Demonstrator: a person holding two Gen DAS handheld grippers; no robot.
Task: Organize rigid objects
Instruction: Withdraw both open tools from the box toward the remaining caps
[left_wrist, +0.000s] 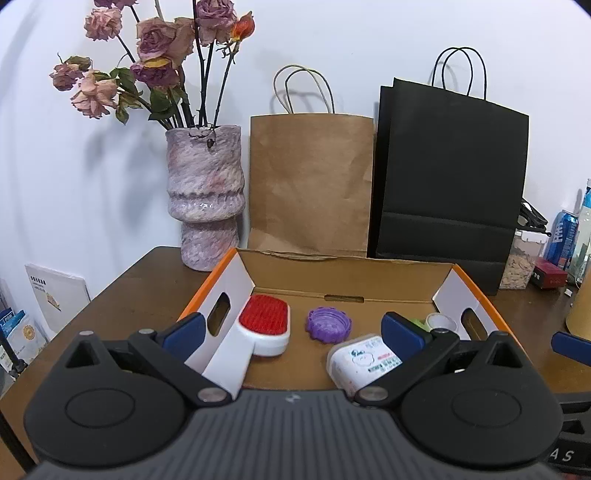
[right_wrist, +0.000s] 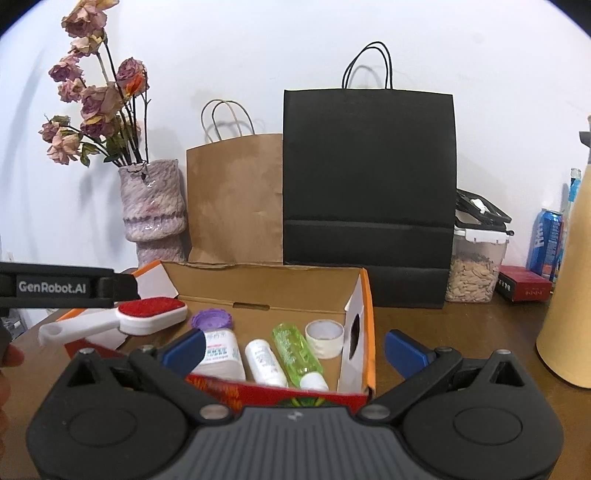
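An open cardboard box (left_wrist: 347, 275) with orange edges stands on the brown table. Inside lie a white lint brush with a red head (left_wrist: 264, 321), a purple ridged lid (left_wrist: 328, 325), a white labelled bottle (left_wrist: 364, 363) and a tape roll (left_wrist: 441, 323). The brush handle sticks out over the box's near left wall. My left gripper (left_wrist: 293, 332) hangs open over the box's near edge, with the brush handle beside its left finger. My right gripper (right_wrist: 295, 350) is open too, straddling the box's right wall (right_wrist: 354, 332). The right wrist view adds a smaller white bottle (right_wrist: 266, 363) and a green bottle (right_wrist: 295, 350).
Behind the box stand a mottled pink vase (left_wrist: 205, 199) of dried roses, a brown paper bag (left_wrist: 310, 184) and a black paper bag (left_wrist: 450, 184). At the right are a seed container (right_wrist: 474, 273), a red box (right_wrist: 524, 286), a blue can (right_wrist: 546, 243) and a tan cylinder (right_wrist: 569, 295).
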